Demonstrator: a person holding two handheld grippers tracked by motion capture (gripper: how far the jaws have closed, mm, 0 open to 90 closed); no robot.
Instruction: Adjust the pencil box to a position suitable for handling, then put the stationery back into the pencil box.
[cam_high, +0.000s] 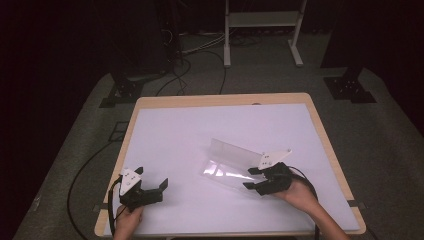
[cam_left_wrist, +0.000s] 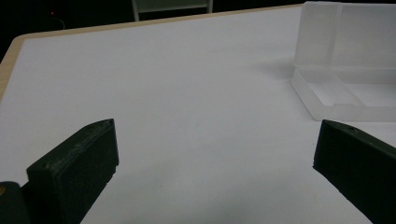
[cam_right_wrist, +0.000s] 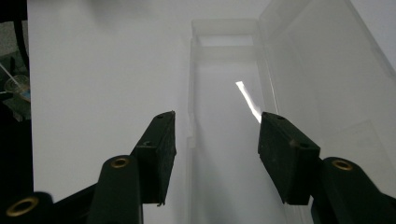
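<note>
The clear hinged plastic box (cam_high: 232, 165) lies opened for access; right gripper (cam_high: 256, 178) jaws spread, nothing clamped; left gripper (cam_high: 152, 186) wide, idle.

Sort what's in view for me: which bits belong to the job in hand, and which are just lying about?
In the job:
- clear plastic box, lid standing open
- right gripper, jaws open at the box's end, nothing between them
- left gripper, open over the white mat

Just about:
- white metal stand beyond the table
- cables on the floor
</note>
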